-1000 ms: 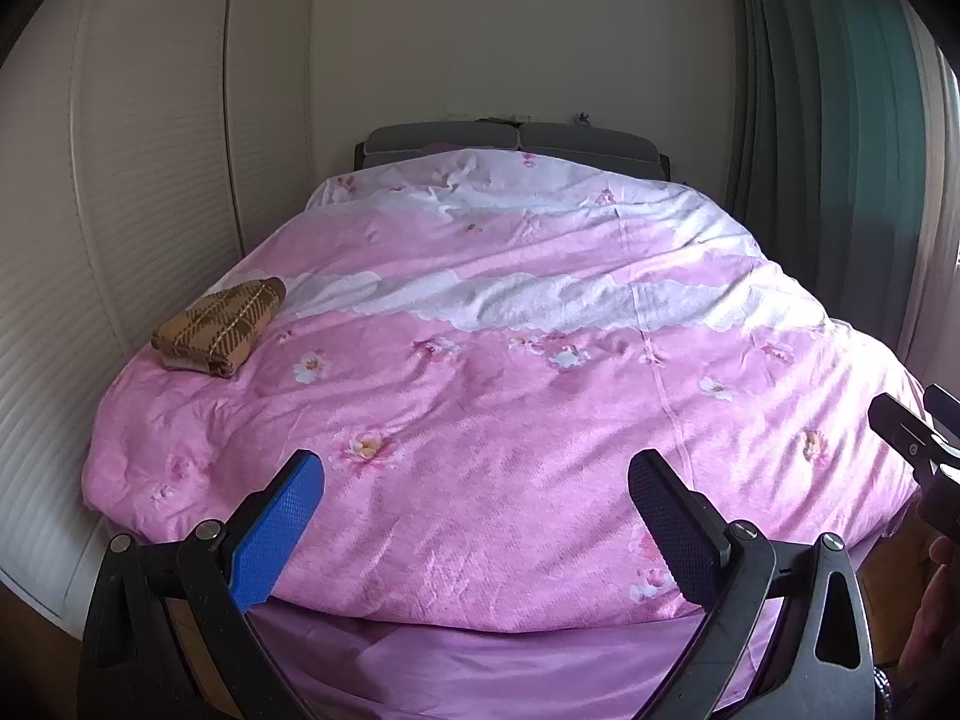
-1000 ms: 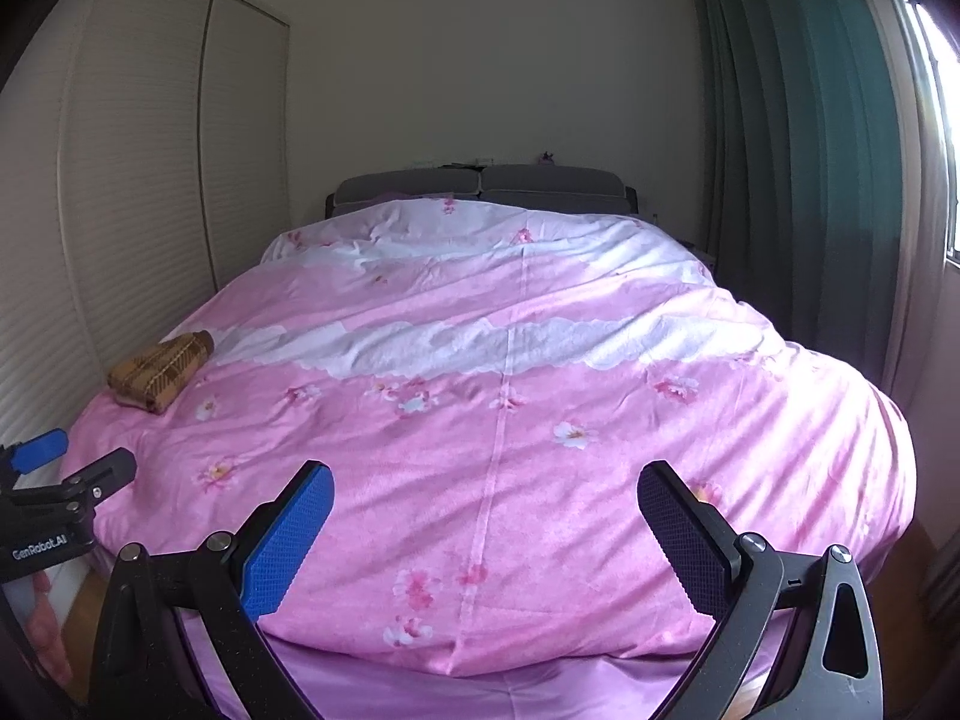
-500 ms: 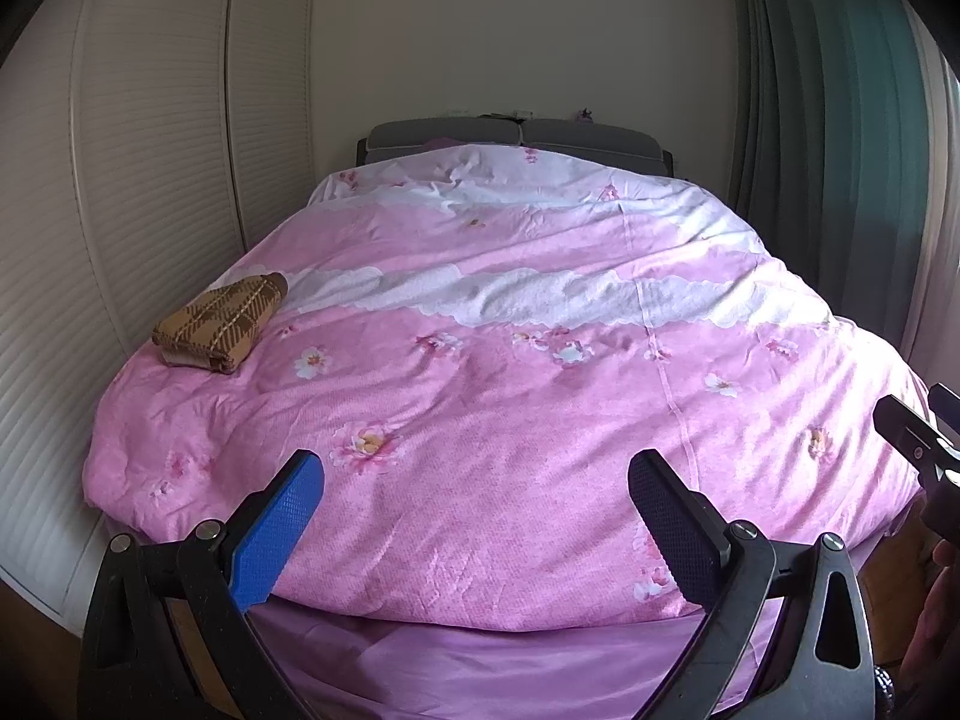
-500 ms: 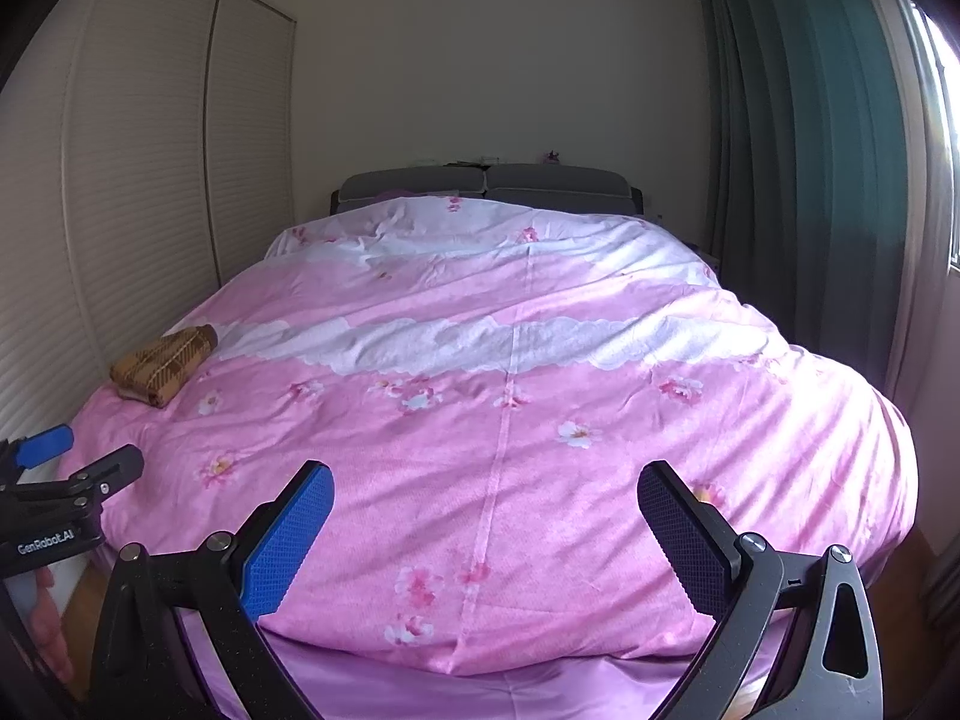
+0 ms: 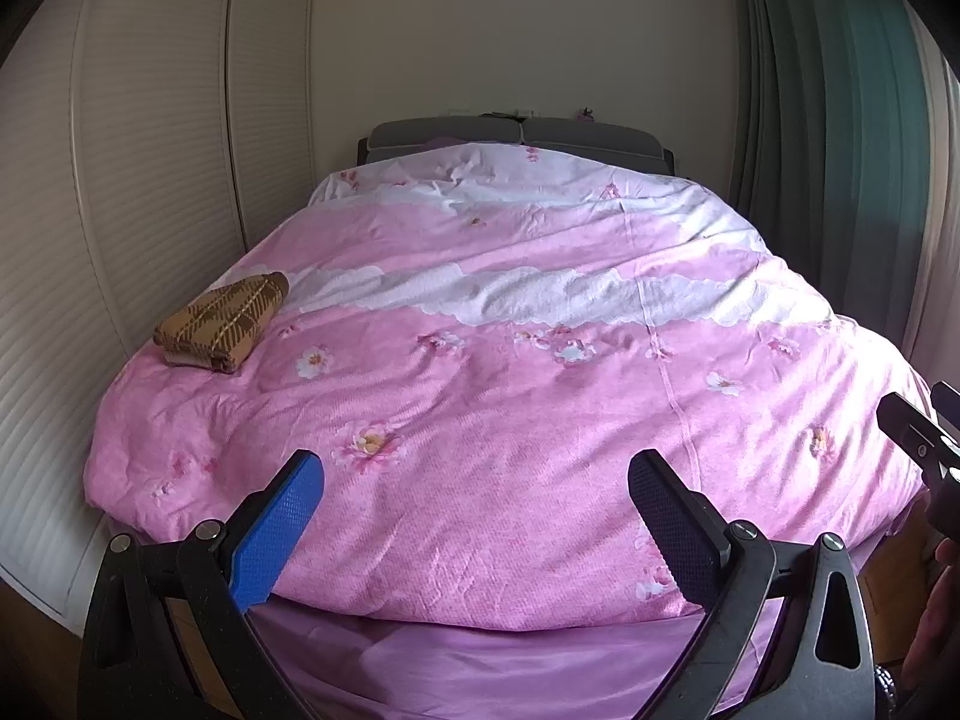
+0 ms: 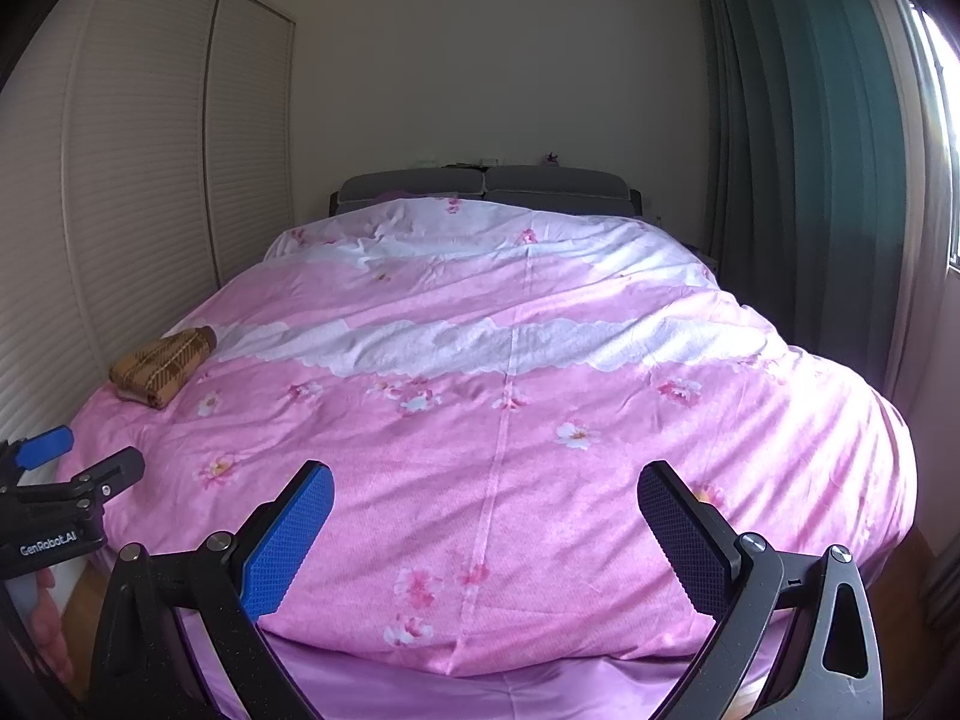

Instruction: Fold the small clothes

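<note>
Left gripper (image 5: 474, 531) held wide open above the foot edge of the bed (image 5: 480, 654), blue pad on one finger, dark pad on the other, nothing between them. Right gripper (image 6: 483, 537) likewise spread wide and empty, also over the foot edge, further toward the bed's right side. Each gripper visible in the other's view: the right one at the far right edge of the left wrist view, the left one at the far left edge of the right wrist view, bearing a white printed label. Part of a hand (image 5: 933, 618) visible low at the right edge of the left wrist view.

Folded brown plaid garment (image 5: 222, 324) lying on the pink floral duvet (image 5: 510, 420) near the bed's left edge, roughly midway along its length, just below the white scalloped band that crosses the cover. Well apart from both grippers, touched by neither. Compact bundle, folded edge toward the foot of the bed.

Grey headboard (image 6: 486, 186) at the far end. Pale slatted wardrobe doors (image 6: 150, 180) along the left side, dark green curtain (image 6: 810, 150) along the right, purple sheet (image 6: 510, 690) showing under the duvet's foot edge.
</note>
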